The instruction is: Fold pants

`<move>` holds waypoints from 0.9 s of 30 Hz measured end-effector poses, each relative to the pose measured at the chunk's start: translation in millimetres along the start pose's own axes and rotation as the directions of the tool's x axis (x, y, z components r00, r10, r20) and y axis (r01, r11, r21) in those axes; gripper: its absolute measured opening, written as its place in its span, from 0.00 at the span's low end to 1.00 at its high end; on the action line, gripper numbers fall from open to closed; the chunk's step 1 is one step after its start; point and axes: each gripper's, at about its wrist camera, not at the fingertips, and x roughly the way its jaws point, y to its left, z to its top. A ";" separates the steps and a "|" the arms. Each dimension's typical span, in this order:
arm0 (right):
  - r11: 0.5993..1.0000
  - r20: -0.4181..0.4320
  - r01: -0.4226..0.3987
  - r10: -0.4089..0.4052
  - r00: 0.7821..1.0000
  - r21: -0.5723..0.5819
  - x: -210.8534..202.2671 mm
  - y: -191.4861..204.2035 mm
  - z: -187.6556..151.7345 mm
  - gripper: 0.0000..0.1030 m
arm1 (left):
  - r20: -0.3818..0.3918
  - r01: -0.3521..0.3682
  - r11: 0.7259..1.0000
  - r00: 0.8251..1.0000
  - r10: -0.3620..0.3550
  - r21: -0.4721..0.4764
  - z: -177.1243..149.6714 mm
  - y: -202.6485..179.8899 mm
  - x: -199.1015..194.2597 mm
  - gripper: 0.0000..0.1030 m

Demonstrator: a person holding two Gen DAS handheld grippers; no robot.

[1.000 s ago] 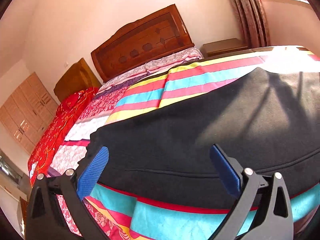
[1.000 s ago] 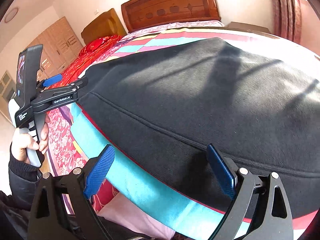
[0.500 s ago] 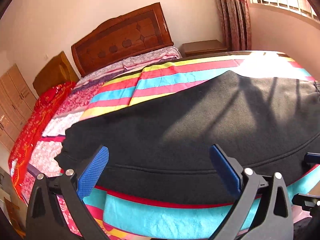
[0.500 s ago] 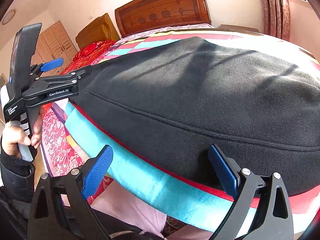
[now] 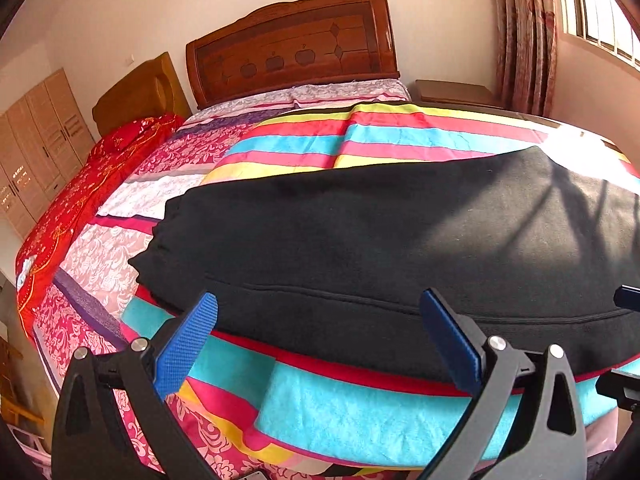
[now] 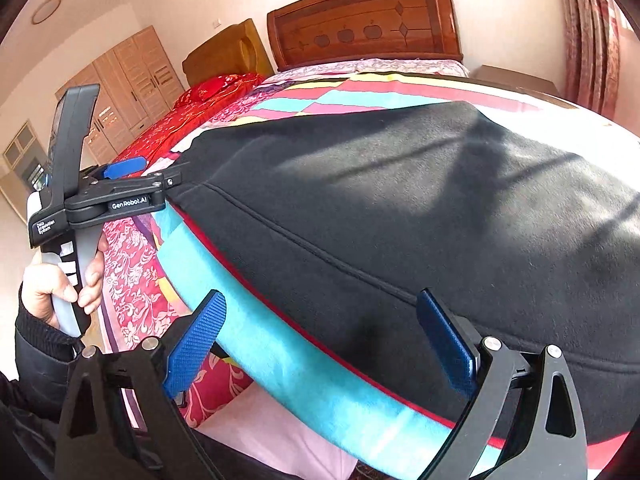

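Observation:
Black pants [image 5: 380, 236] lie flat across the near end of the bed on a striped blanket [image 5: 360, 140]; they also fill the right wrist view [image 6: 420, 208]. My left gripper [image 5: 318, 322] is open and empty, its blue pads just short of the pants' near seam. My right gripper [image 6: 320, 320] is open and empty over the pants' near edge. The left gripper also shows in the right wrist view [image 6: 132, 176], held in a hand at the pants' left corner.
A wooden headboard [image 5: 296, 48] stands at the far end of the bed. A red cover [image 5: 80, 200] lies along the left side. A bedside cabinet [image 5: 452, 92], curtains [image 5: 524, 32] and a window are at the right. A wardrobe [image 5: 36, 148] stands at far left.
The left gripper has pulled back and turned left, so the pants' left end now shows whole. The right gripper has drawn back a little. Both stay open.

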 end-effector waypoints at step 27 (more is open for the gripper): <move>0.925 -0.112 -0.079 0.040 0.993 -0.372 188.8 113.1 149.3 0.91 | -0.189 -0.086 0.948 0.982 0.028 -0.308 -20.6 130.2 89.8 0.98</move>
